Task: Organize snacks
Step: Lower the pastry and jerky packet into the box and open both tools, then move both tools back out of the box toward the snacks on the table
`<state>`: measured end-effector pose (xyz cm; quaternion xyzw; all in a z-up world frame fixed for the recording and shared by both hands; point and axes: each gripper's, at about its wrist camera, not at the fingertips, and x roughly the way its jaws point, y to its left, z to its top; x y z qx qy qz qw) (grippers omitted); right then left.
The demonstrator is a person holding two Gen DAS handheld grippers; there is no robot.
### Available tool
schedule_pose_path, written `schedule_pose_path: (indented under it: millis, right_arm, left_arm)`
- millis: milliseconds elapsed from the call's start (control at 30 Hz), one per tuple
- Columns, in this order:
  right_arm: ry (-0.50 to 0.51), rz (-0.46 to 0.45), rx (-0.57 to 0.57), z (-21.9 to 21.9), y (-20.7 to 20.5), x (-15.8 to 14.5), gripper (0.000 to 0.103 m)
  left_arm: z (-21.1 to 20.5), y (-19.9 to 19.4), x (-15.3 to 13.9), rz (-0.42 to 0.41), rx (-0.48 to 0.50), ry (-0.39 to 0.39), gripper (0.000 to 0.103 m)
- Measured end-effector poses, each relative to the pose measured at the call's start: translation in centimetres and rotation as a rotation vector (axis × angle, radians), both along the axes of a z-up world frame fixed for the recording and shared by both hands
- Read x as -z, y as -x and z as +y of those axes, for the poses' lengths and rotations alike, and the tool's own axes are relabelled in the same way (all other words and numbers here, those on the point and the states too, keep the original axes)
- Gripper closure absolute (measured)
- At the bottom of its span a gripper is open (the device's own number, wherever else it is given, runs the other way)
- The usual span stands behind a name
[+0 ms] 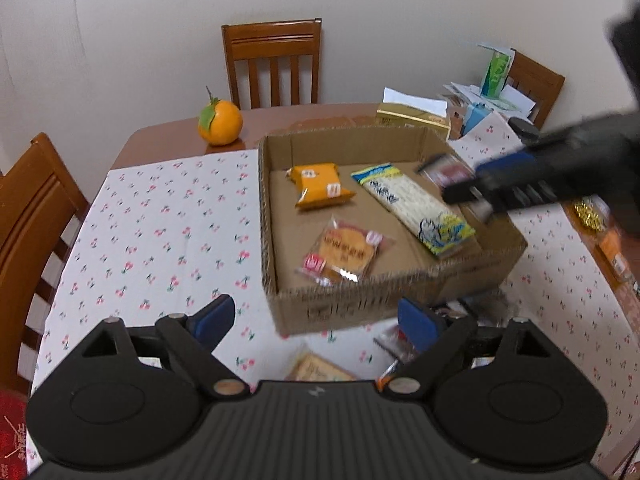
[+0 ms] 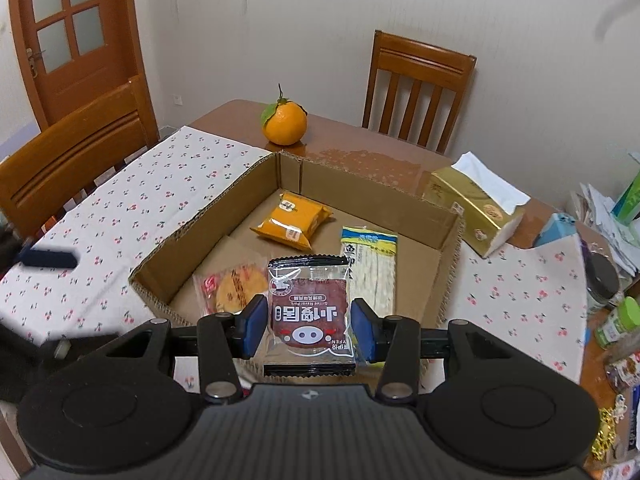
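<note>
Jaws of left gripper (image 1: 316, 320) spread wide, nothing between them. It hangs above cherry-print cloth (image 1: 160, 232), just before cardboard box (image 1: 360, 304). Box holds orange packet (image 1: 320, 186), round cracker packet (image 1: 344, 250), long yellow-blue packet (image 1: 412, 208). Right gripper (image 1: 468, 192) reaches over box's right side, blurred. More packets (image 1: 320, 368) lie on cloth below the pads.

Right wrist view: right gripper (image 2: 309, 320) jaws clamp dried pork packet (image 2: 310, 312) by both side edges, over box's (image 2: 400, 196) near wall. Orange fruit (image 2: 285, 124) and tissue box (image 2: 476, 208) stand beyond.

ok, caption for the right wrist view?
Right gripper holds a pork jerky packet above the cardboard box holding three snacks.
</note>
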<state>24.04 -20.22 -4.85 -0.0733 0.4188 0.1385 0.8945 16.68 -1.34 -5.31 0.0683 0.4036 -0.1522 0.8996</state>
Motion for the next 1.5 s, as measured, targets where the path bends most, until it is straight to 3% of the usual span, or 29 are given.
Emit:
schedule_pose_path:
  millis: [400, 467, 567, 1133, 1500]
  right_arm:
    - [-0.001, 0.022, 0.035, 2.0, -6.6, 2.2, 0.049]
    - [0.007, 0.025, 0.045, 2.2, -6.9, 2.4, 0.024]
    - [0.020, -0.007, 0.047, 2.3, -6.2, 2.2, 0.000]
    - [0.085, -0.041, 0.145, 0.4, 1.0, 0.1, 0.000]
    - [0.117, 0.030, 0.259, -2.2, 4.9, 2.6, 0.000]
  left_arm:
    - [1.2, 1.4, 0.7, 0.019, -0.018, 0.015, 0.014]
    - [1.5, 1.5, 0.9, 0.023, -0.023, 0.016, 0.014]
    - [1.8, 1.6, 1.0, 0.026, -0.028, 0.013, 0.014]
    - [0.8, 3.0, 1.5, 0.033, 0.010, -0.014, 0.014]
    - [0.1, 4.1, 2.4, 0.044, 0.006, -0.067, 0.013]
